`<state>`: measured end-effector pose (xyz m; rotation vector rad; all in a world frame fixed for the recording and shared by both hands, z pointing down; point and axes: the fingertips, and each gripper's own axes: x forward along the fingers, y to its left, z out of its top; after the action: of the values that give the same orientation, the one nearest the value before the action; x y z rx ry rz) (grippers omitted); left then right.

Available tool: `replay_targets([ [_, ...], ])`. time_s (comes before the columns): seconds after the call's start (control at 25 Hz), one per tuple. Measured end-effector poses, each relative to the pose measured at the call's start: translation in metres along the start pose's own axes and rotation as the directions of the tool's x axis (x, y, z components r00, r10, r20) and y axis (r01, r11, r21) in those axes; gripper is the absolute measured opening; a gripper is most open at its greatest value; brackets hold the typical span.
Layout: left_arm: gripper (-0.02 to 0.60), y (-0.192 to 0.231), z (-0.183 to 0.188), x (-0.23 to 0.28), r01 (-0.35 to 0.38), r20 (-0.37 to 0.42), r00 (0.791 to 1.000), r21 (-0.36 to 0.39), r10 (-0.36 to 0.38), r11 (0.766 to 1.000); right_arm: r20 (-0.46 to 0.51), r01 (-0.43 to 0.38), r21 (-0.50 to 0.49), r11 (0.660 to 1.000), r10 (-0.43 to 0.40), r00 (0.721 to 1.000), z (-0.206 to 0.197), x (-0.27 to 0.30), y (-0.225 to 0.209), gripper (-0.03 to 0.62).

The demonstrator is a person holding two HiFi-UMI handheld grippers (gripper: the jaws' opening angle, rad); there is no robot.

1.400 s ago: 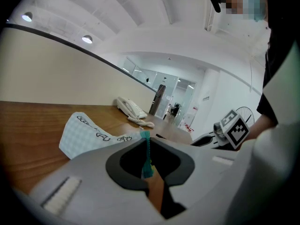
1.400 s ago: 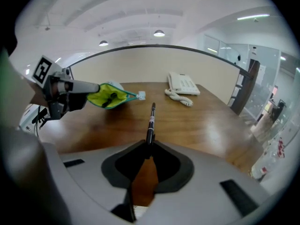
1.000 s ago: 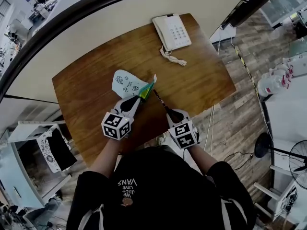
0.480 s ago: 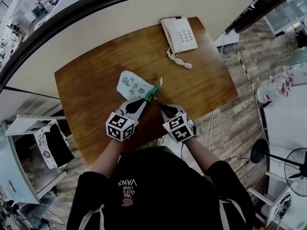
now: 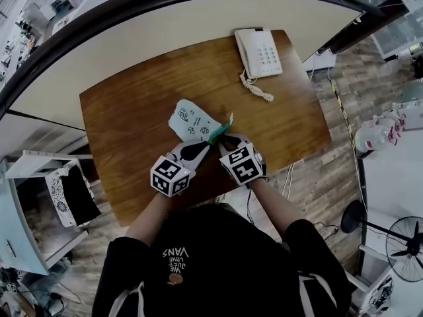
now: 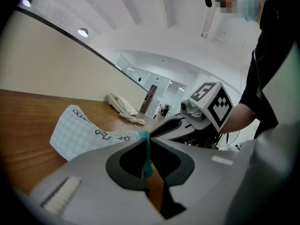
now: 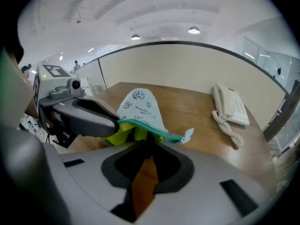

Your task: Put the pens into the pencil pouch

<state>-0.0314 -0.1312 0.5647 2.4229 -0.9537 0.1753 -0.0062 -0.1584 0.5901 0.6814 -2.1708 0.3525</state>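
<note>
Here: left tongs (image 5: 205, 143) nearly closed, pinching teal zipper edge of pencil pouch (image 5: 192, 120). Right tongs (image 5: 225, 141) narrow, gripping dark pen (image 7: 146, 144), tip at pouch mouth just ahead. Pouch body on wooden tabletop (image 5: 132, 104) beyond both tongs. White telephone (image 5: 260, 51) farther ahead, rightward. Curved cream wall behind.

- This is an office: a wooden desk (image 5: 132, 111) carries a corded desk telephone (image 5: 261, 53) at its one o'clock corner.
- A long, curved cream partition (image 5: 165, 25) closes off the desk along its twelve o'clock side.
- Past the partition, at eleven o'clock, lies a further work area (image 5: 39, 12), too small to make out in detail.
- The floor (image 5: 317, 170) is wood-look planking, with cables (image 5: 289, 177) trailing at four o'clock of the desk.
- A pedestal fan (image 5: 404, 240) stands at four o'clock.
- Overhead, round recessed lights (image 7: 193, 30) sit in a white ceiling, with glass walls (image 7: 267, 60) at two o'clock in the right gripper view.
</note>
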Motion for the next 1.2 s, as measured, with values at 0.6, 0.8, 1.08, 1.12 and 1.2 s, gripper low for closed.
replay_targets([
  [0.6, 0.032, 0.018, 0.001, 0.0, -0.012, 0.021, 1.0, -0.075, 0.013, 0.997, 0.104, -0.004, 0.199, 0.98, -0.017, 0.994, 0.009, 0.009, -0.015, 0.107],
  [0.8, 0.032, 0.02, -0.005, 0.005, -0.036, -0.005, 0.999, -0.064, 0.035, 0.997, 0.118, 0.044, 0.296, 0.954, -0.082, 0.99, -0.012, -0.015, -0.031, 0.107],
  [1.08, 0.034, 0.025, -0.011, 0.009, -0.104, -0.026, 0.994, -0.032, 0.103, 0.994, 0.132, 0.092, 0.386, 0.918, -0.153, 0.979, -0.04, -0.048, -0.046, 0.107],
  [1.12, 0.035, 0.025, -0.012, 0.009, -0.114, -0.027, 0.993, -0.031, 0.113, 0.993, 0.135, 0.094, 0.394, 0.914, -0.159, 0.978, -0.043, -0.053, -0.047, 0.107],
  [1.2, 0.035, 0.025, -0.014, 0.009, -0.133, -0.029, 0.991, -0.029, 0.132, 0.991, 0.142, 0.093, 0.407, 0.909, -0.163, 0.976, -0.048, -0.06, -0.046, 0.107],
])
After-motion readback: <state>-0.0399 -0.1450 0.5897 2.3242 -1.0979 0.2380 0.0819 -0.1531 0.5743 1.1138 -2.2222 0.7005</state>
